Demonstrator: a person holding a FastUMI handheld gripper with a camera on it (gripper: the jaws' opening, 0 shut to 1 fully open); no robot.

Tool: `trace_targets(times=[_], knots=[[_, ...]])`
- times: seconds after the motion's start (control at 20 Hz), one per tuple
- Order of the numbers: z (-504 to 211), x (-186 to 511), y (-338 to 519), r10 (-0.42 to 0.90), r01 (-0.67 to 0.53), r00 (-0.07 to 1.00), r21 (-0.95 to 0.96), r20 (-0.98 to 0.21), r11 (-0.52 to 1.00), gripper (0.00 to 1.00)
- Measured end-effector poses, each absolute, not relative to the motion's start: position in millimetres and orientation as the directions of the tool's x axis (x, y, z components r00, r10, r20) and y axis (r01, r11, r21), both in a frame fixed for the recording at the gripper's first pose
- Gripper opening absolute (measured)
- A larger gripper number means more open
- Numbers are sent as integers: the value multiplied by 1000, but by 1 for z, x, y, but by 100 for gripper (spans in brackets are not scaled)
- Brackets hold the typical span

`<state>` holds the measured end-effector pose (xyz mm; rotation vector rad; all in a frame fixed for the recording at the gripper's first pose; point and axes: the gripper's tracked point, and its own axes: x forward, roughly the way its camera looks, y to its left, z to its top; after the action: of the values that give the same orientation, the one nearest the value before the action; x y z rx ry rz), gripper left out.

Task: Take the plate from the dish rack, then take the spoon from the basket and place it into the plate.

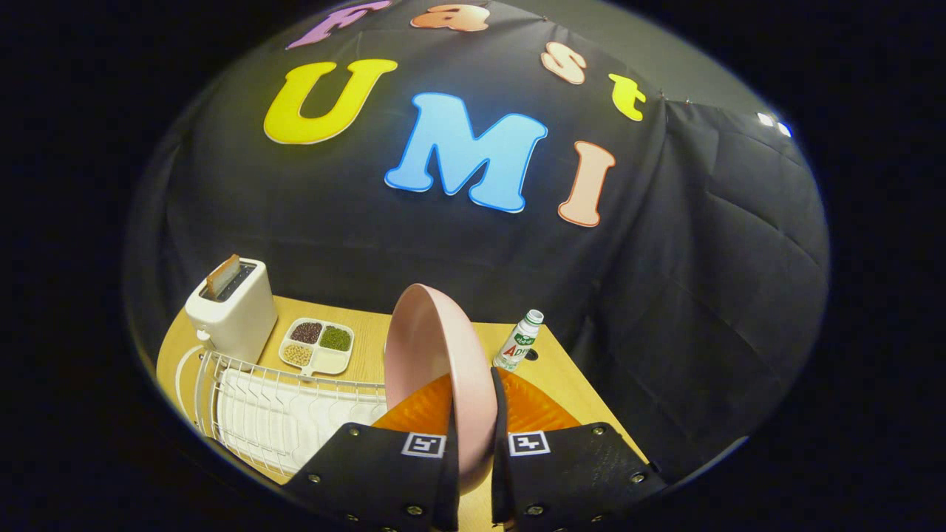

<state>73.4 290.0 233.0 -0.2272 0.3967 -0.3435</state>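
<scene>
Gripper [473, 443] clamped on pink plate [436, 362], held upright on edge above wooden table [562, 377]. Dish rack [281, 406] left, near table's edge; toaster [233, 307], snack tray [318, 345] far left; bottle [519, 341] far right. Orange mat [532, 406] underneath.

A white toaster [233, 314] with a slice of bread [222, 276] in it stands far beyond the fingers, to the left. Next to it lies a small tray [318, 346] with four kinds of beans. A little bottle [519, 341] stands to the right on the wooden surface [562, 377].
</scene>
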Motion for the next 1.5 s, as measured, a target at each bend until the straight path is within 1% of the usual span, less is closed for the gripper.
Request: trace_targets(times=[0.25, 0.35, 0.45, 0.55, 0.8, 0.9, 1.0, 1.1, 1.35, 1.5], knots=[[264, 49, 253, -296, 244, 904, -196, -308, 950, 17], [269, 37, 241, -249, 211, 920, -152, -303, 966, 17], [265, 25, 232, -172, 154, 932, -80, -318, 985, 17], [258, 11, 229, -67, 72, 943, 4, -325, 997, 16], [222, -23, 205, 102, -79, 938, 81, -331, 994, 16], [200, -38, 203, 188, -153, 919, 126, -347, 980, 16], [173, -56, 208, 303, -235, 877, 215, -374, 948, 17], [145, -72, 207, 384, -280, 833, 296, -399, 913, 16], [72, -95, 204, 470, -316, 740, 369, -481, 874, 16], [28, -110, 206, 477, -310, 689, 373, -546, 875, 17]])
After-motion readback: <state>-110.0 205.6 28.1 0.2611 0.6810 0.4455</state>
